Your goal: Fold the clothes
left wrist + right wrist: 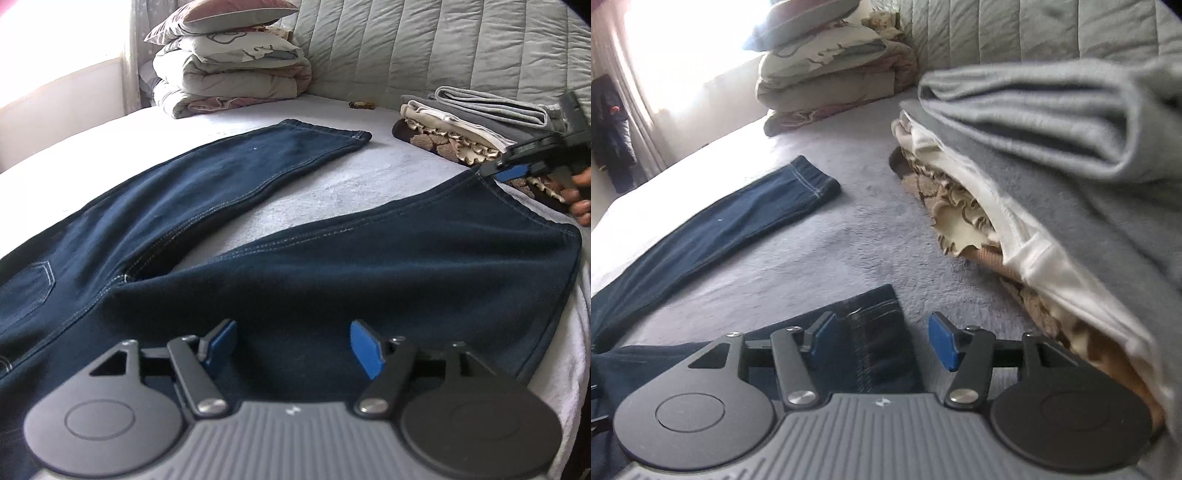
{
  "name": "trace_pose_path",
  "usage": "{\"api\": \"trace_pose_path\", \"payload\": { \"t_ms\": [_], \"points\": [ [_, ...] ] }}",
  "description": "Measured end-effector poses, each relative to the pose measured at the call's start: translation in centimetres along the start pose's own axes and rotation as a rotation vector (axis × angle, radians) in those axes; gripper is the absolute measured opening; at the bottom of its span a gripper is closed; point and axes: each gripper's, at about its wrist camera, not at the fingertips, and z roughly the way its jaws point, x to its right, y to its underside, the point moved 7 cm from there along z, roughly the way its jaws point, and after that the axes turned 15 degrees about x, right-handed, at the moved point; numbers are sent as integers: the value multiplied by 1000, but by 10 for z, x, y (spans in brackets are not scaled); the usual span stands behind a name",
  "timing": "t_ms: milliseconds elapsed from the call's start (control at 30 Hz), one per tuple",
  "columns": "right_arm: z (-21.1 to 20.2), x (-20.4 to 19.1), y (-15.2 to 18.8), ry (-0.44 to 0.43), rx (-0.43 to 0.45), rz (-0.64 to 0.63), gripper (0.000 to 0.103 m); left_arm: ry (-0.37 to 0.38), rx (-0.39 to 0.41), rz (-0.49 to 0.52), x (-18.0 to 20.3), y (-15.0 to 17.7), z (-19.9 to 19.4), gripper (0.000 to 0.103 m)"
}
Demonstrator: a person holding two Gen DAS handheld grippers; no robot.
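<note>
Jeans [207, 192] lie spread on the bed [332, 184], legs apart, not yet folded; a folded stack [480, 122] sits beside them. Left gripper [293, 345] and right gripper [882, 341] both gape, gripping nothing, the right over a hem.

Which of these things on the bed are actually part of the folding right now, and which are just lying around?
In the job:
dark blue jeans
left gripper, open
right gripper, open over a leg hem

Lying about:
stack of folded clothes
pile of bedding and pillows
small object on the bed
</note>
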Motion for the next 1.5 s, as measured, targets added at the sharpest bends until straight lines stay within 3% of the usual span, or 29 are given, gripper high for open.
{"api": "trace_pose_path", "payload": {
  "t_ms": [100, 133, 167, 267, 467, 600, 833, 900, 933, 1000, 1067, 1200, 1267, 1367, 1500],
  "points": [
    [15, 2, 2, -11, 1, 31, 54, 7, 8, 4, -1, 1, 1, 74],
    [18, 1, 3, -17, 6, 36, 44, 9, 9, 3, -1, 1, 1, 74],
    [20, -1, 3, -23, 12, 41, 23, 11, 8, 3, -2, 1, 2, 75],
    [20, -5, -1, -23, 49, 41, 15, 26, 12, 12, -3, -5, 2, 75],
    [16, -17, -16, 39, 165, -30, 10, 17, 42, -4, -17, -11, 6, 75],
    [37, -17, -6, 95, 105, -66, 10, 22, 36, -7, -18, -2, 14, 79],
    [32, -27, -3, 181, 137, -170, 20, 16, 37, 28, -21, -12, 11, 79],
    [25, -39, -7, 202, 162, -215, 42, 12, 51, 39, -27, -17, 11, 79],
    [21, -48, -9, 198, 184, -242, 47, 11, 53, 30, -30, -18, 11, 79],
    [6, -75, -8, 147, 228, -293, 60, 10, 52, 5, -37, -18, 14, 79],
    [-7, -106, 0, 54, 233, -340, 63, 15, 41, -7, -41, -12, 20, 80],
    [-19, -163, 38, -258, 130, -393, 66, 39, 64, 11, -41, 0, 22, 85],
    [-19, -177, 57, -365, 70, -426, 66, 48, 65, 10, -42, 1, 19, 85],
    [-16, -170, 76, -391, 38, -524, 66, 46, 62, 38, -46, 5, 11, 86],
    [-24, -129, 70, -387, 56, -484, 68, 27, 60, 45, -65, 16, -14, 89]
  ]
}}
